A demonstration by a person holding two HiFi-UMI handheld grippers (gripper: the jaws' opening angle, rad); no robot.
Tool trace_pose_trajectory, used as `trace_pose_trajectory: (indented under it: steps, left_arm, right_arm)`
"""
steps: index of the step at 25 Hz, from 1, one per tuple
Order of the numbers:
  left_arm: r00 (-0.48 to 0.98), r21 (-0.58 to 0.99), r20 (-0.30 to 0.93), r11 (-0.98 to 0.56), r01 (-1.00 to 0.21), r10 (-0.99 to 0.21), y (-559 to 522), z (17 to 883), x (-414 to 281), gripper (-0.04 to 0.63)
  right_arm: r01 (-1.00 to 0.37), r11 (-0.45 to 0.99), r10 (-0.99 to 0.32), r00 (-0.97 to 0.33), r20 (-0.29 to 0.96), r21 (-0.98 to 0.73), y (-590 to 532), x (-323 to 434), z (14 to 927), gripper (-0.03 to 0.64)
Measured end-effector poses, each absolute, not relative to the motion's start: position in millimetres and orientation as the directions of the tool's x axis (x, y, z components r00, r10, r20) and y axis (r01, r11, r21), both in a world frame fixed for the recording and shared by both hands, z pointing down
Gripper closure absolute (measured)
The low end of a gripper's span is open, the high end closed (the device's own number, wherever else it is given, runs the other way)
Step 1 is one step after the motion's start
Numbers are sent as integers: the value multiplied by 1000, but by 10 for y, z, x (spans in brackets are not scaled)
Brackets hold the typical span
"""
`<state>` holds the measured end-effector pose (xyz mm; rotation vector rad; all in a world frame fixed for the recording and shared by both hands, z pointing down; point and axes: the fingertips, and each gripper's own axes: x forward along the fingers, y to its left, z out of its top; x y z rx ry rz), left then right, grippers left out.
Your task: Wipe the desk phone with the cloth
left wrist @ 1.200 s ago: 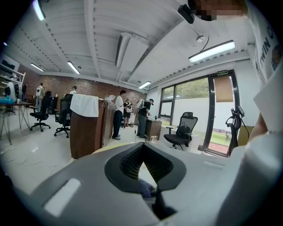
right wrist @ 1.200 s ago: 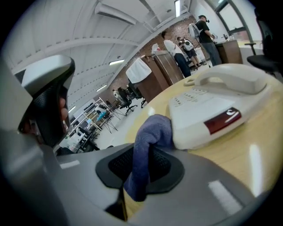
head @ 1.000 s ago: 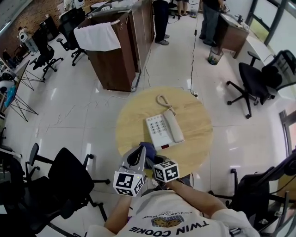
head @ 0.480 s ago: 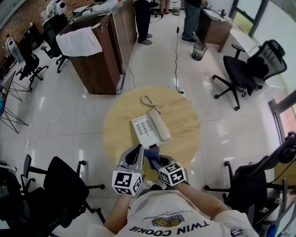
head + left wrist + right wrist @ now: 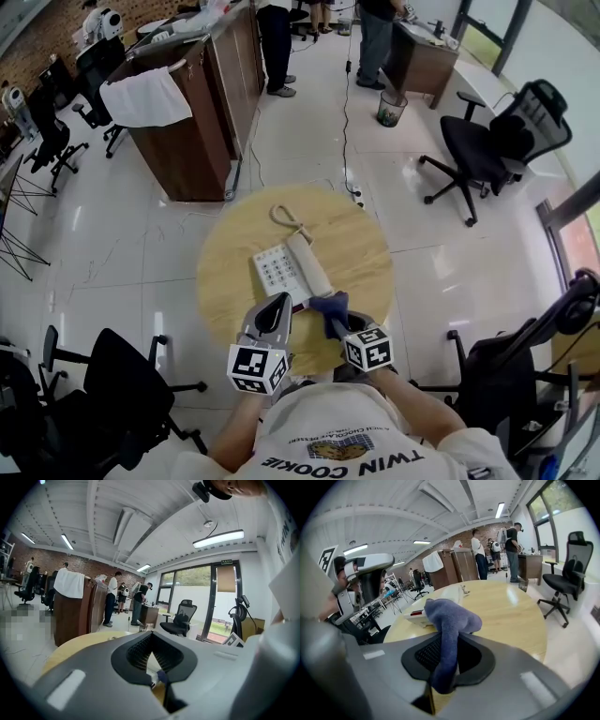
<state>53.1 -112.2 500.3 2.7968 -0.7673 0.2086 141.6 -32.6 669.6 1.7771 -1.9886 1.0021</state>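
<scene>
A soft blue cloth is pinched by the right gripper at the near end of the white desk phone on the round wooden table. The left gripper is closed and empty. "TWIN COOKIE" is printed on the white shirt.

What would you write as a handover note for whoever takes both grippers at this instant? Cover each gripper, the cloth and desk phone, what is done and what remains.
Left gripper: jaws shut, empty, at the near edge of the round wooden table, just short of the desk phone.
Right gripper: shut on the blue cloth, which bunches out past its jaws.
The cloth sits at the phone's near right corner, by the end of the handset; contact cannot be told.
Done: cloth gripped and at the phone.
Left: wipe the phone; the left gripper could probably steady it.
</scene>
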Motion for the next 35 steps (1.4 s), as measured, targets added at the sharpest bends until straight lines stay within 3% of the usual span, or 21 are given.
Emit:
trace_pose_trajectory:
  steps: [13,35]
  left_arm:
    - [823,178,213,-808,-563,-527,-1247,4964,611,604]
    - [728,181,253,-708,-683,-637,-1466,4985,561,604]
  right_arm:
    - [-949,-69,-759,-150,633,-308,-469,1976,6725,552]
    - [-940,44,-741,-258,620,-339,-1449,2199,6761,552]
